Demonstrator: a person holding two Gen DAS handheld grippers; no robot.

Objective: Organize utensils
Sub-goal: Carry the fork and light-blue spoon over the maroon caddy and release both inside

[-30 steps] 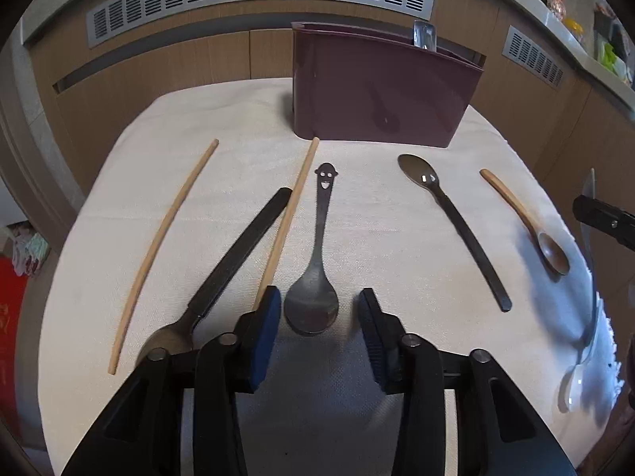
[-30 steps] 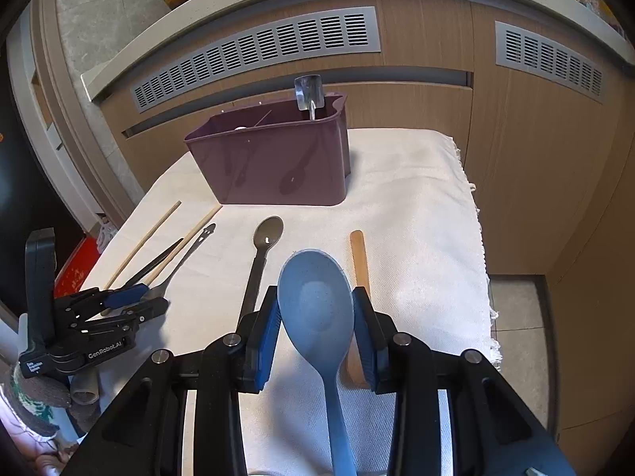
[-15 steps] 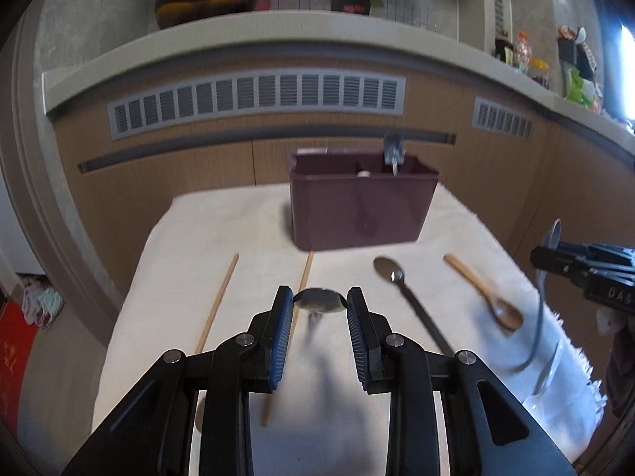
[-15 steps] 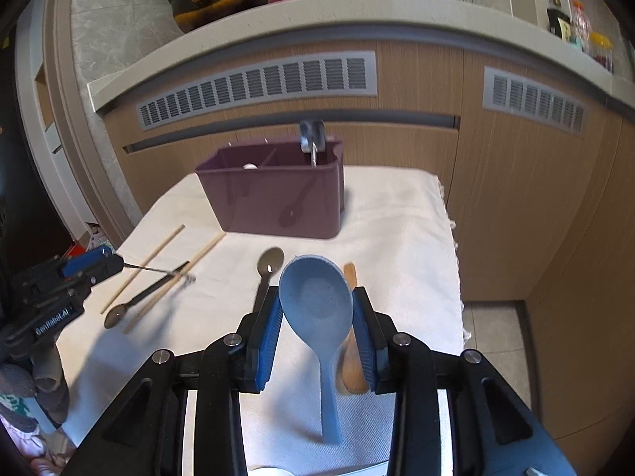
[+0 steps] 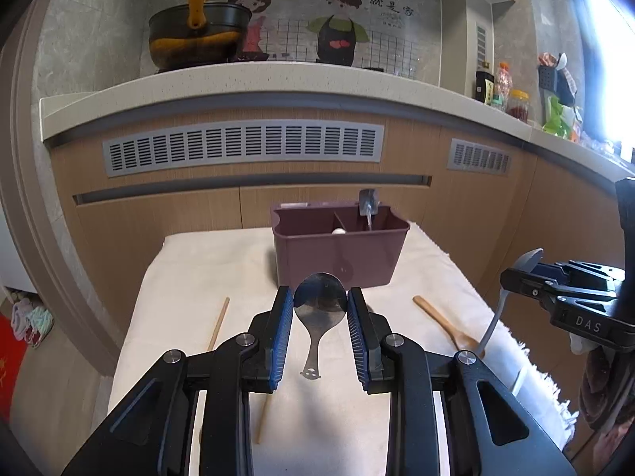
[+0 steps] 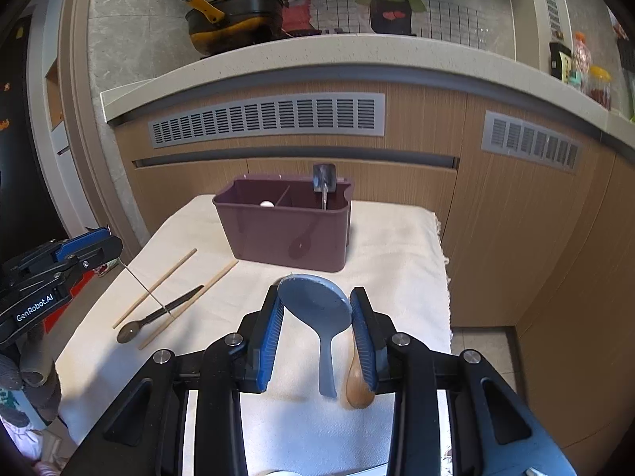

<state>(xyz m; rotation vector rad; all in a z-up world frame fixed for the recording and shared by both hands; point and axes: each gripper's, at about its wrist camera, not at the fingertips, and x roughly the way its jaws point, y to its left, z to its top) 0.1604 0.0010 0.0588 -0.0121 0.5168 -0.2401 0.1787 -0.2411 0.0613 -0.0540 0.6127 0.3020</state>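
My left gripper [image 5: 320,313] is shut on the bowl of a steel smiley spoon [image 5: 320,309], held above the cloth with the handle hanging down. My right gripper [image 6: 317,317] is shut on the bowl of a blue rice paddle [image 6: 317,309], also lifted, handle down. The maroon utensil caddy [image 5: 339,254] stands at the far end of the table, also in the right wrist view [image 6: 285,230], with a steel utensil [image 6: 323,182] upright in its right compartment. The right gripper shows at right in the left wrist view [image 5: 528,273]; the left gripper shows at left in the right wrist view [image 6: 99,250].
On the white cloth [image 6: 397,246] lie two wooden chopsticks [image 6: 158,285], a black-handled spoon [image 6: 158,313] and a wooden spoon [image 6: 357,380]. The wooden spoon also shows in the left wrist view [image 5: 444,325]. A cabinet front with vents [image 5: 242,146] stands behind the table.
Both grippers have risen and tilted up from the cloth. The left one closed on the smiley spoon and lifted it; the right one carried the blue paddle up.
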